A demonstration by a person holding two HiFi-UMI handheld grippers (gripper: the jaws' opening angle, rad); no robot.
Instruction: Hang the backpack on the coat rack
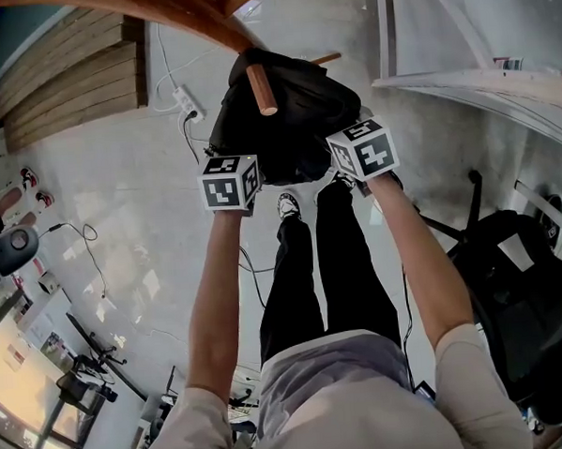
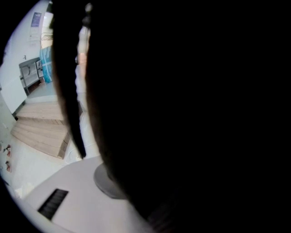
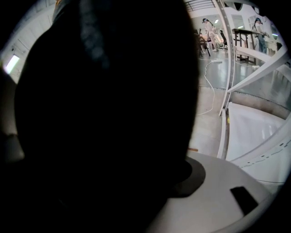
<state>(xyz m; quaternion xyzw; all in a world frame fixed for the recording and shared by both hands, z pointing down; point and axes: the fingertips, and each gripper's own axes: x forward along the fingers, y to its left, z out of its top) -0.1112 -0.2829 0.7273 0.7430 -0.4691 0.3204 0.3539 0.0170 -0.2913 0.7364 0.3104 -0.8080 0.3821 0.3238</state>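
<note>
Left gripper point(image 1: 230, 179) is pressed against the backpack's point(image 1: 298, 110) left side. Black fabric fills the left gripper view, so I cannot tell how its jaws stand. The backpack is held up off the floor, right behind the rack's point(image 1: 157, 8) wooden peg point(image 1: 262, 88). Right gripper point(image 1: 364, 151) is against the backpack's right side, and its jaws are likewise lost in black. The desk point(image 1: 481, 88) edge lies to the right.

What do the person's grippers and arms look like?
The left gripper and right gripper each carry a white cube with black square markers. Their bodies look pale grey, with a dark rectangular slot. The forearms are bare; short light-coloured sleeves cover the upper arms.
</note>
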